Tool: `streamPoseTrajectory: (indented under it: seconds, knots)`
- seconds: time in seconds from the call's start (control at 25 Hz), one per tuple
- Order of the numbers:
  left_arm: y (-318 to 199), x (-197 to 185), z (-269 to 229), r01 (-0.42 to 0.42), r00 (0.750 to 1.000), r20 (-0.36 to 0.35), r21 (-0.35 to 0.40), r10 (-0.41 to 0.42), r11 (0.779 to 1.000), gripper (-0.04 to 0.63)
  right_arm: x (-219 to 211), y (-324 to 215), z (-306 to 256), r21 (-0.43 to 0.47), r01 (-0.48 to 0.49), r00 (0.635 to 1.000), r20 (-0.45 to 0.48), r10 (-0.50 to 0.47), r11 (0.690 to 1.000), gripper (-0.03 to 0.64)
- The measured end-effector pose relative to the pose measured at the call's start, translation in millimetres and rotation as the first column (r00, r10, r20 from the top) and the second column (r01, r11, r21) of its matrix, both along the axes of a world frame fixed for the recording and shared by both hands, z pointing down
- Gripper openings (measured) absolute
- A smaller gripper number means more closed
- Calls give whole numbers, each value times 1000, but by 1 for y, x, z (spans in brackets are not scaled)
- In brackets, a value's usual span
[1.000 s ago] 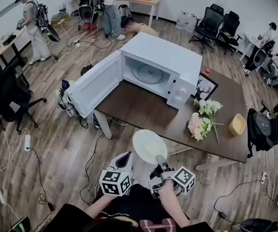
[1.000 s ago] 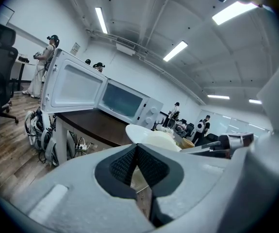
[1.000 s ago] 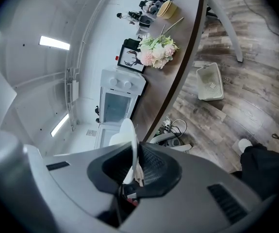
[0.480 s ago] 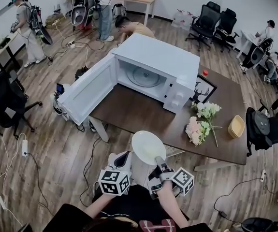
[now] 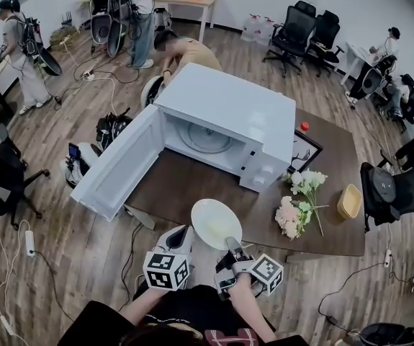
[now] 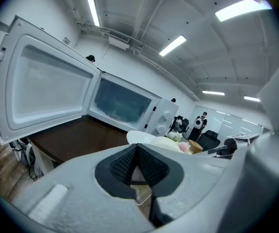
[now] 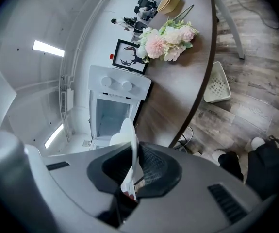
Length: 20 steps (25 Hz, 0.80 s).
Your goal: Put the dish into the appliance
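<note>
Right gripper (image 5: 230, 246): jaws nearly together, pinching the near rim of the dish.
Dish (image 5: 215, 223): white and round, held level above the near edge of the table (image 5: 192, 175), in front of the microwave and outside it.
Microwave (image 5: 228, 107): stands on the table, with its door (image 5: 117, 164) swung wide to the left.
Left gripper (image 5: 181, 236): pads pressed together with nothing between them, just left of the dish.

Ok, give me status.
Right gripper shut on plate rim. Left gripper shut, empty. Microwave open, nothing seen in the way.
</note>
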<state>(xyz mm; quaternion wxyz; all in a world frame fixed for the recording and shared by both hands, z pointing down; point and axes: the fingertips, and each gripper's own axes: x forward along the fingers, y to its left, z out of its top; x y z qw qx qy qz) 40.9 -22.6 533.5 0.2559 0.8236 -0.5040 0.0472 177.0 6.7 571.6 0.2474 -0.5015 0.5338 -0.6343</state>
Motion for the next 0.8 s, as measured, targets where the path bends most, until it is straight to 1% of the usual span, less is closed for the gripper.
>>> streamPoseTrajectory:
  seconds: [0.36,0.8]
  knots:
    - [-75,-19,-4,-84,996,4,11,84,996,9,-26,-60,-4,-1,-70,998,-1,70,998,42]
    - [-126,-51,3,-158,987,3,2,158,987,9,-57,-108,4,-18,-180,984,9,180,984,44]
